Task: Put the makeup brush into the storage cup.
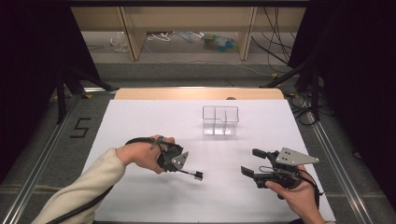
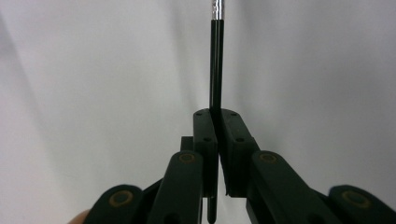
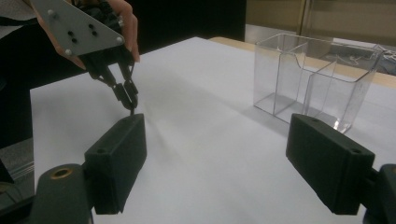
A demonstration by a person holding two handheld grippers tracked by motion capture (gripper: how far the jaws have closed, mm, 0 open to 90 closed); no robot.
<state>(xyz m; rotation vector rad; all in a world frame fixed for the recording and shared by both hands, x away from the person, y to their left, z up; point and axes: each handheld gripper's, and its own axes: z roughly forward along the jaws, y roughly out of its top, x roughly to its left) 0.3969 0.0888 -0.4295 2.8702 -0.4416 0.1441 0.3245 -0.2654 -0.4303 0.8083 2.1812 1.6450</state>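
Note:
A thin black pencil (image 2: 215, 60) with a silver band near its far end is clamped between the jaws of my left gripper (image 2: 216, 114). It sticks out well past the fingertips. In the high view the left gripper (image 1: 198, 176) hangs low over the white sheet at centre left, pointing right. The right gripper view shows the left gripper (image 3: 128, 100) tilted down toward the sheet. My right gripper (image 1: 252, 162) is at the front right, open, with nothing between its jaws. A clear plastic divided container (image 1: 220, 120) stands empty past both grippers.
A white sheet (image 1: 154, 121) covers the table, and a wooden edge (image 1: 196, 93) shows at the back. The clear container (image 3: 317, 79) is the only loose object standing on it. Black stands and cables flank the table on the floor.

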